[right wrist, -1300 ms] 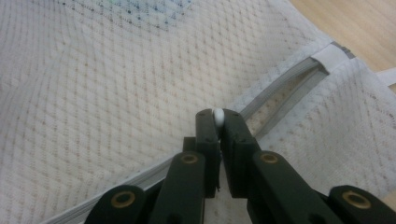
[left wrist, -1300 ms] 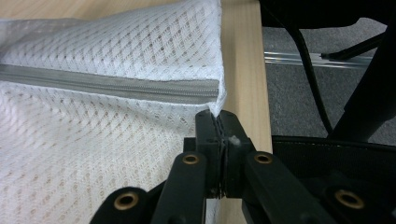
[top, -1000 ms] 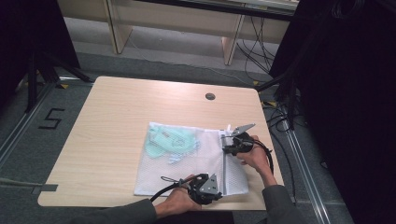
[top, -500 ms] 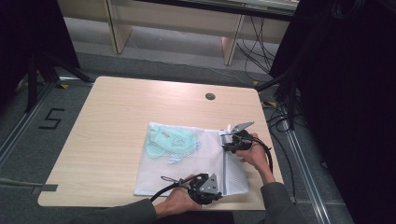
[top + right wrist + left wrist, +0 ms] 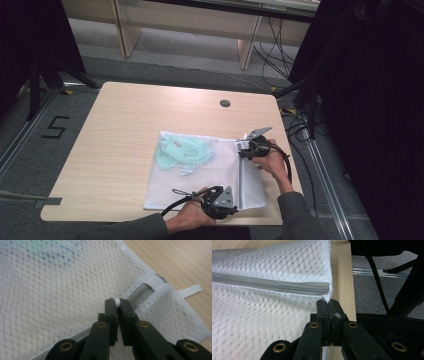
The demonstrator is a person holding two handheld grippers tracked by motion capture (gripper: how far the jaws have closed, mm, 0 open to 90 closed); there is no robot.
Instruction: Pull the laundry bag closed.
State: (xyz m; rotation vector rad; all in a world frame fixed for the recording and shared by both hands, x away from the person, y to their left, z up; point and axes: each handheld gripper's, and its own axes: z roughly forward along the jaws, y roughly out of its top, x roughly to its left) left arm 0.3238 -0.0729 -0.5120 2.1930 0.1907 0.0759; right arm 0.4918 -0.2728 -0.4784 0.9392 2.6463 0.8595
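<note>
Pinching our left tongs on the mesh laundry bag's corner, right tongs clamp its white zipper pull; green garment blurs inside.

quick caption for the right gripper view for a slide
Right gripper shut on the white zipper pull of a white mesh laundry bag lying on the wooden table.
</note>
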